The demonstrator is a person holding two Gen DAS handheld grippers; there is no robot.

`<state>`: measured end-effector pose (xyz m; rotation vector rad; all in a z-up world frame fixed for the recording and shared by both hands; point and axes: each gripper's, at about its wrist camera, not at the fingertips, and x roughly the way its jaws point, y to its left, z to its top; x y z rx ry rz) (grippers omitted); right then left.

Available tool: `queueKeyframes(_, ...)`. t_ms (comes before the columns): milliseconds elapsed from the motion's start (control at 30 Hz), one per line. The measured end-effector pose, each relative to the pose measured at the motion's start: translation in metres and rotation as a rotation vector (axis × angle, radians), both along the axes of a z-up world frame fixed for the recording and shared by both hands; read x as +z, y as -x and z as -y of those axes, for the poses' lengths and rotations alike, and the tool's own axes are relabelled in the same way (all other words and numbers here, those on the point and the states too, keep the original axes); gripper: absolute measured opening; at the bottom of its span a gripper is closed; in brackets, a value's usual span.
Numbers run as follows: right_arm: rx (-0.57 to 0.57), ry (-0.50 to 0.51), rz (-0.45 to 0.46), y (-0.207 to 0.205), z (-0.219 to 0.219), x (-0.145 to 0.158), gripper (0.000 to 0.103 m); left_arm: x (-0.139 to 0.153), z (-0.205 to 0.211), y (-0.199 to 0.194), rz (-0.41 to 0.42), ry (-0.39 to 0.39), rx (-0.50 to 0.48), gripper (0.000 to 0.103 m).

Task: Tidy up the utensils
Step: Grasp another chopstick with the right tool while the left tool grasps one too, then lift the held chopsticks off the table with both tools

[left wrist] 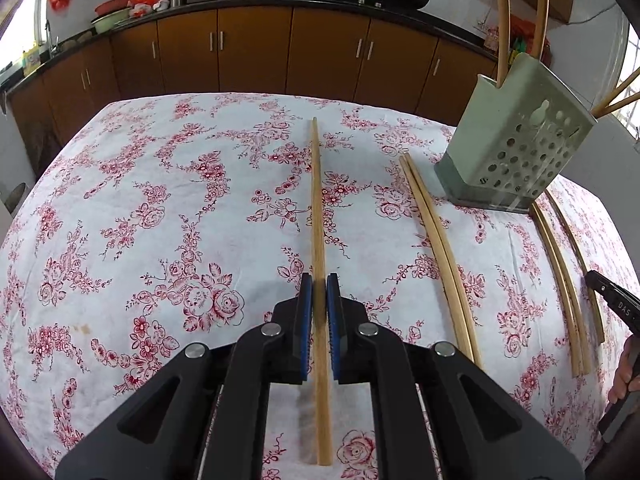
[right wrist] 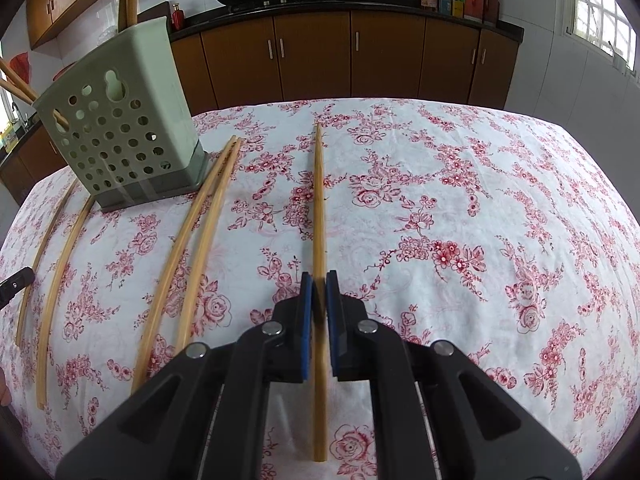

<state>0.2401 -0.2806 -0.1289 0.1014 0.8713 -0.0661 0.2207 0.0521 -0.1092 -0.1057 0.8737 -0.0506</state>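
Note:
My left gripper (left wrist: 319,280) is shut on a wooden chopstick (left wrist: 317,200) that runs forward between its blue pads, low over the floral tablecloth. My right gripper (right wrist: 319,278) is shut on another wooden chopstick (right wrist: 319,200) in the same way. A pale green perforated utensil holder (left wrist: 516,144) stands at the right in the left wrist view and at the left in the right wrist view (right wrist: 120,120), with chopsticks sticking out of it. Loose chopsticks lie on the cloth: a pair (left wrist: 440,248) beside the holder, also in the right wrist view (right wrist: 192,248), and more (left wrist: 560,280) past it.
The table (left wrist: 160,200) carries a white cloth with red roses. Brown kitchen cabinets (left wrist: 256,52) and a black counter with woks stand behind it. The other gripper's tip (left wrist: 612,304) and a hand show at the right edge of the left wrist view.

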Motion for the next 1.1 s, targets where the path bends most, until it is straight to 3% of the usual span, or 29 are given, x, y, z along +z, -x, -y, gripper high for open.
queueKeyframes(967, 0.000, -0.002, 0.001, -0.0010, 0.0004, -0.0001, 0.009, 0.0023, -0.0073, 0.0004, -0.001, 0.011, 0.000, 0.008)
queueKeyframes(1100, 0.002, 0.001, 0.000, -0.0009, -0.0002, -0.0010, 0.009, 0.0024, -0.0044, 0.0004, -0.001, -0.016, -0.002, 0.008)
